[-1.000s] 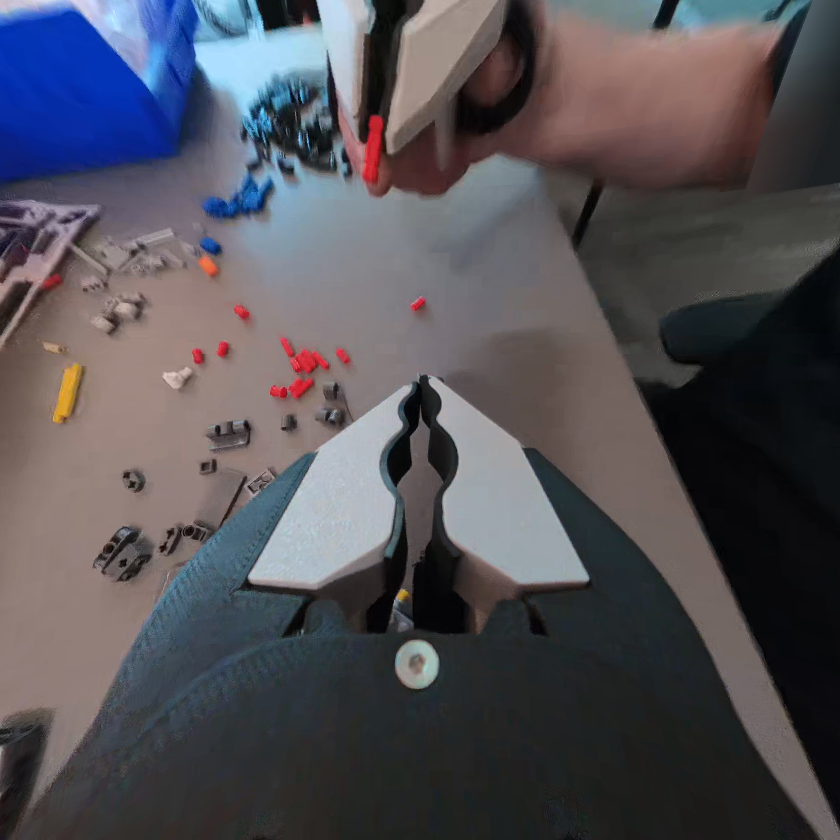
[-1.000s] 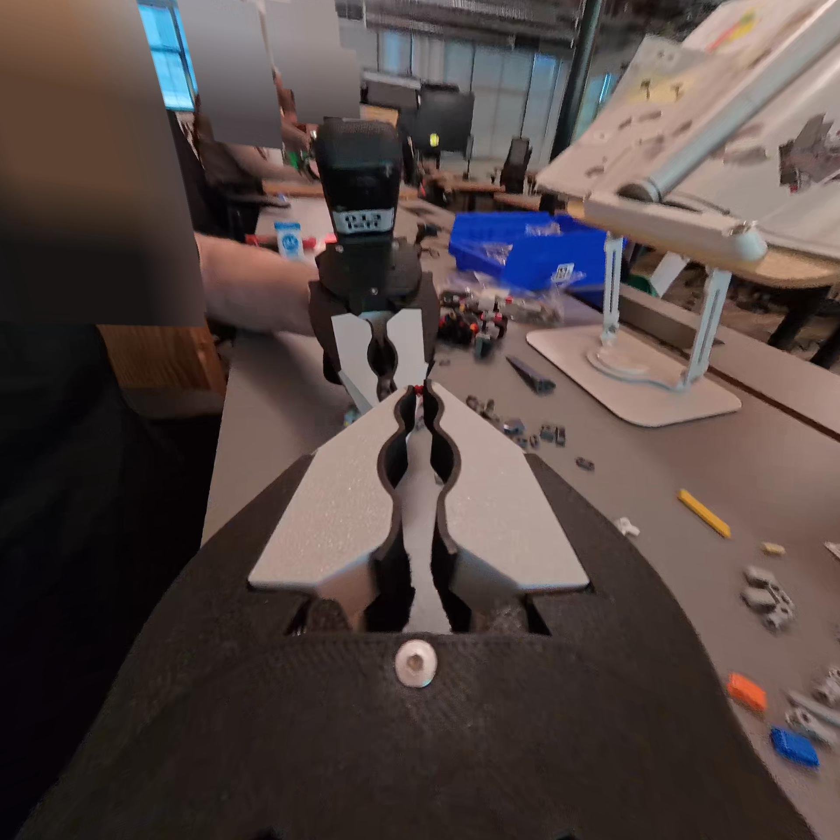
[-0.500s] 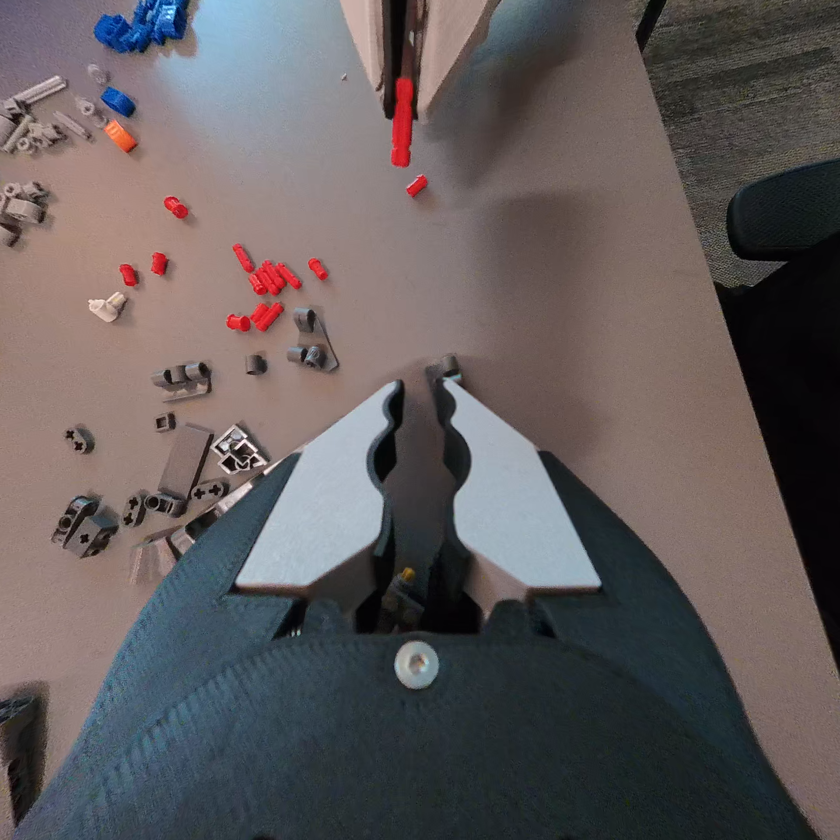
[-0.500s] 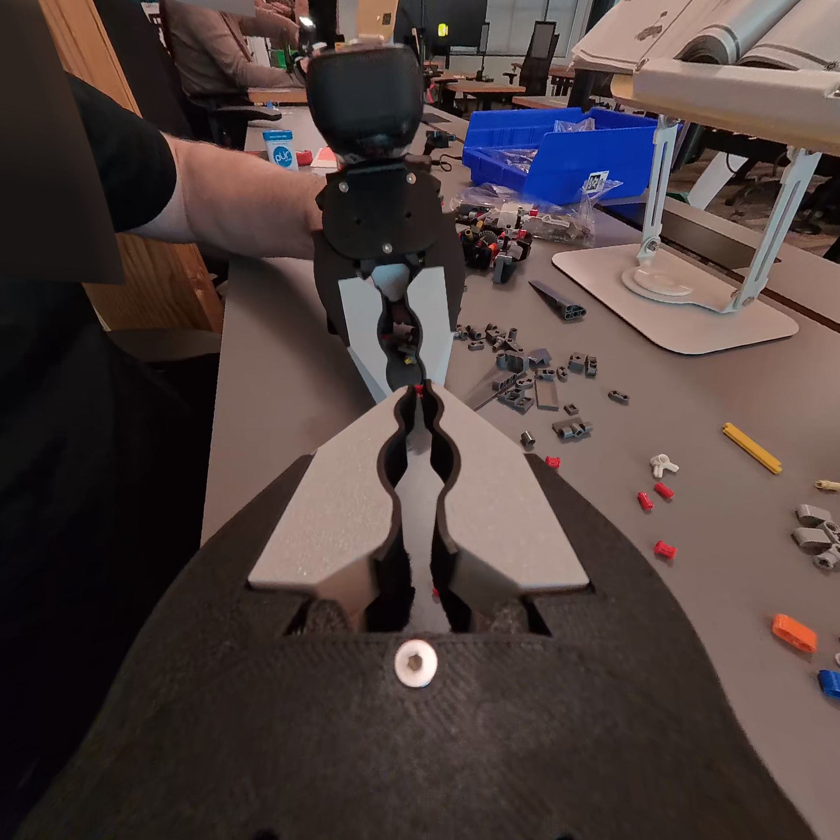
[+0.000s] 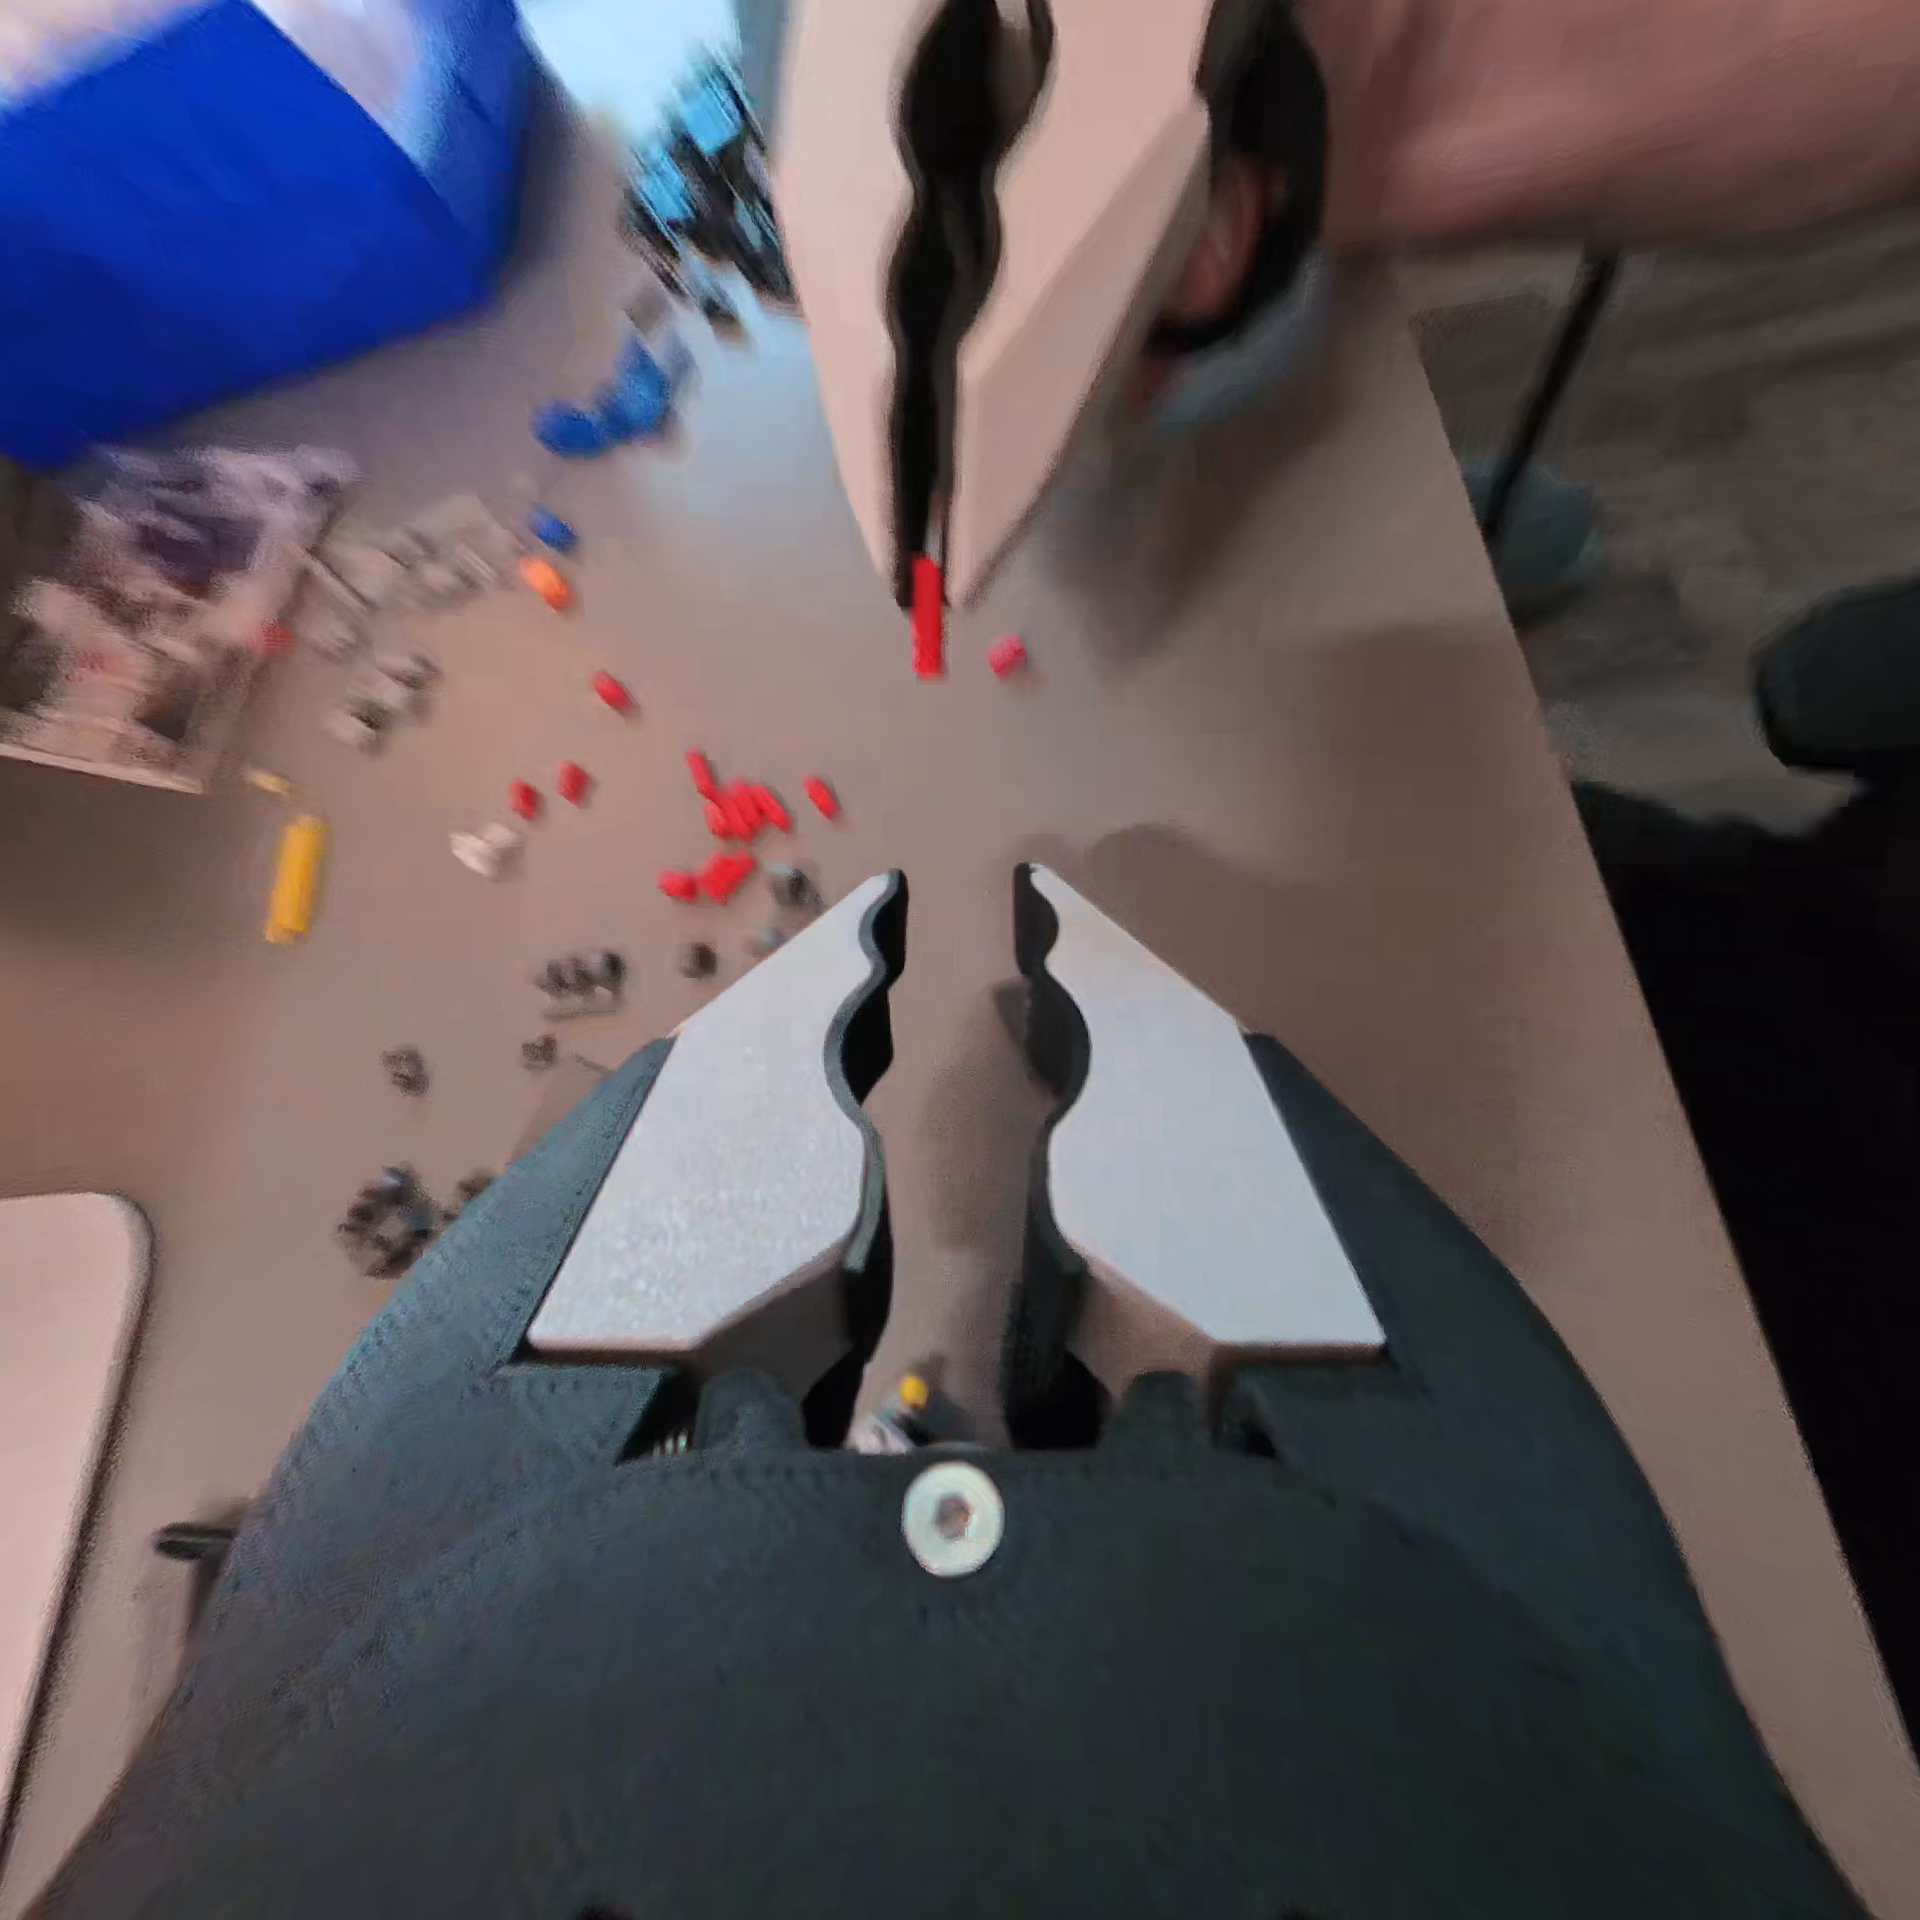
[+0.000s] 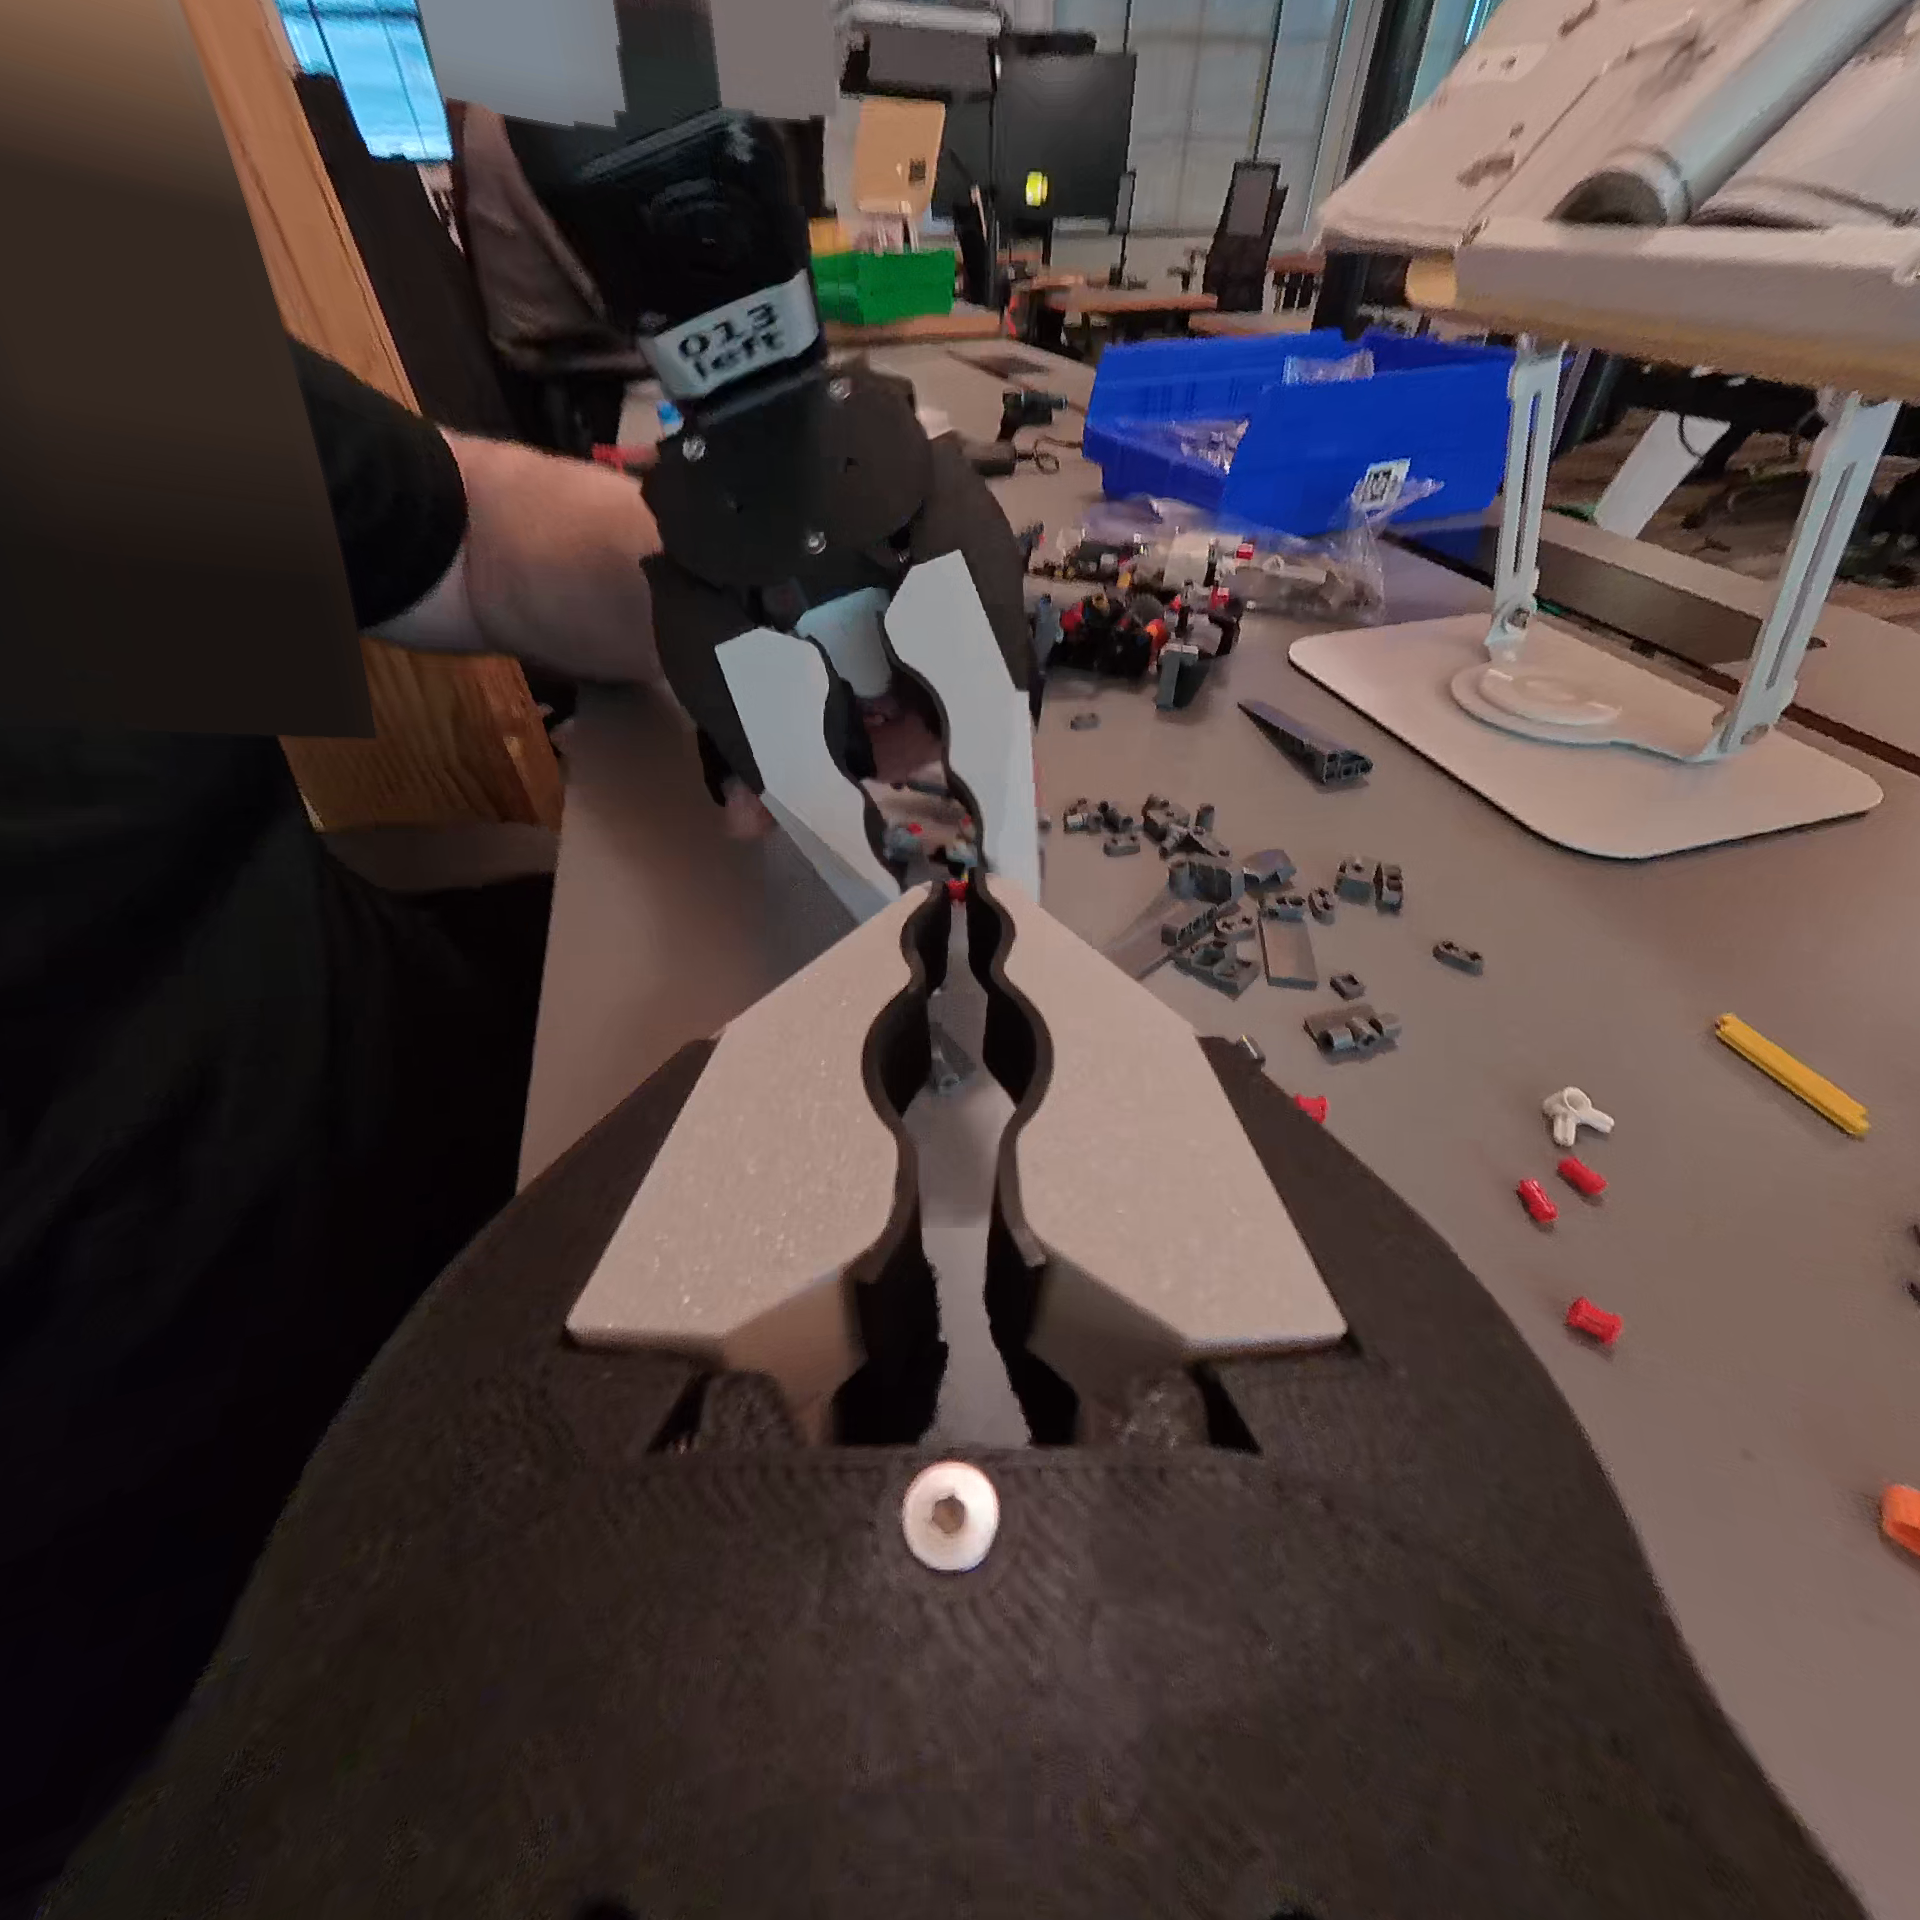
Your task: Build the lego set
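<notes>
grey desk (image 6: 1558, 987): right claw (image 6: 957, 891) pinches red peg (image 5: 926, 623); left claw (image 5: 960, 883) narrowly open, w/ white label.

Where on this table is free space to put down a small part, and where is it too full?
Free: the bare table strip between the red pins and the table's right edge, ahead of the open left gripper. Crowded: the grey parts, the blue bin and the white stand base.

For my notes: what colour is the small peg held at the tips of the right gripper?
Red. The peg shows best in the left wrist view.
</notes>
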A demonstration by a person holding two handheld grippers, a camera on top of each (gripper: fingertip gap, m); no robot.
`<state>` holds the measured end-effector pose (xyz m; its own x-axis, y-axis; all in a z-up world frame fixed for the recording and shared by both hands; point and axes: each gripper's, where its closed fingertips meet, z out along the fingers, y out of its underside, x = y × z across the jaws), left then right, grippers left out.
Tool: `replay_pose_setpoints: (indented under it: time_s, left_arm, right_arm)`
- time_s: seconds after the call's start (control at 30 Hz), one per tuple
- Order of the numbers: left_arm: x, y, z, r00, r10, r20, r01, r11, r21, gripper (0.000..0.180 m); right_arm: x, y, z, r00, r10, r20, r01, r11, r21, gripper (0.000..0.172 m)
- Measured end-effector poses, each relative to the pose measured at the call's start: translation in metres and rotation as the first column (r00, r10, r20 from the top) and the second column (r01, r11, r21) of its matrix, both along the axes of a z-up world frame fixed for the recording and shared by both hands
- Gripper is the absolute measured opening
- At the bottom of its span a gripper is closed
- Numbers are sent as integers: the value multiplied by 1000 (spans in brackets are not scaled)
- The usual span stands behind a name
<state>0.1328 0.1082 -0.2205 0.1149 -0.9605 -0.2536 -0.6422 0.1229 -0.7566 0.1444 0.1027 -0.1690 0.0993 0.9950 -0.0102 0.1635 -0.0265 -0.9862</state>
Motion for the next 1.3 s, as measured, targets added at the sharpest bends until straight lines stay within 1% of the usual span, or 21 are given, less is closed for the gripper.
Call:
replay_pose_setpoints:
  time_s: [0.07, 0.1, 0.17, 0.27, 0.37, 0.5, 0.57, 0.63, 0.73, 0.8, 0.93, 1.0, 1.03, 1.13, 1.23, 1.3]
  left_arm:
    - [6, 10, 25, 992, 44, 116, -59, 991, 124, 18]
    - [8, 11, 36, 986, 46, 160, -77, 979, 190, 19]
    - [12, 10, 54, 976, 37, 213, -106, 941, 322, 19]
    - [14, 8, 71, 973, 29, 228, -141, 859, 493, 14]
    - [15, 5, 78, 974, 11, 225, -146, 793, 592, 6]
    - [14, 3, 85, 973, -5, 233, -154, 738, 657, 7]
    - [14, -1, 89, 968, -25, 251, -155, 724, 672, 9]
    - [15, -2, 89, 972, -31, 231, -144, 702, 698, 10]
    - [16, -2, 89, 973, -37, 228, -139, 697, 704, 8]
    - [16, -4, 91, 973, -48, 227, -135, 677, 723, 2]
    - [16, -3, 90, 980, -47, 193, -115, 657, 745, 1]
    - [15, -2, 89, 987, -40, 157, -97, 627, 773, 1]
    - [15, -1, 89, 989, -40, 141, -88, 607, 790, 0]
    - [13, 0, 94, 996, -45, 79, -44, 522, 852, 1]
    - [12, 1, 95, 999, -52, 17, 9, 460, 888, 0]
    - [12, 0, 96, 999, -54, -6, 28, 429, 903, 1]
  right_arm:
    - [-1, -1, 11, 997, 0, -72, -3, 999, -37, 0]
    - [-1, -1, 15, 994, 0, -107, -7, 998, -62, 0]
    - [-1, -1, 22, 986, -7, -165, -9, 995, -99, 0]
    - [-2, -1, 32, 970, -15, -241, -23, 988, -152, 0]
    - [-1, -1, 39, 960, -14, -279, -37, 983, -178, 0]
    - [-3, -1, 43, 957, -17, -290, -38, 982, -185, 0]
    - [-3, 0, 43, 955, -20, -297, -39, 981, -191, 0]
    - [-4, 0, 43, 951, -14, -309, -53, 977, -206, 0]
    - [-5, 0, 44, 945, -12, -326, -63, 974, -219, 0]
    - [-5, -1, 45, 942, -10, -335, -71, 971, -228, 0]
    - [-6, 0, 44, 943, -11, -334, -74, 968, -240, 1]
    - [-6, 1, 43, 954, -24, -298, -44, 975, -219, 1]
    - [-6, 0, 43, 963, -22, -269, -35, 978, -206, 5]
    - [-4, 0, 40, 989, -20, -147, 1, 992, -127, 12]
    - [-2, 1, 49, 994, -21, -112, 11, 996, -91, 12]
    - [-3, 2, 51, 996, -10, -90, 1, 995, -105, 10]
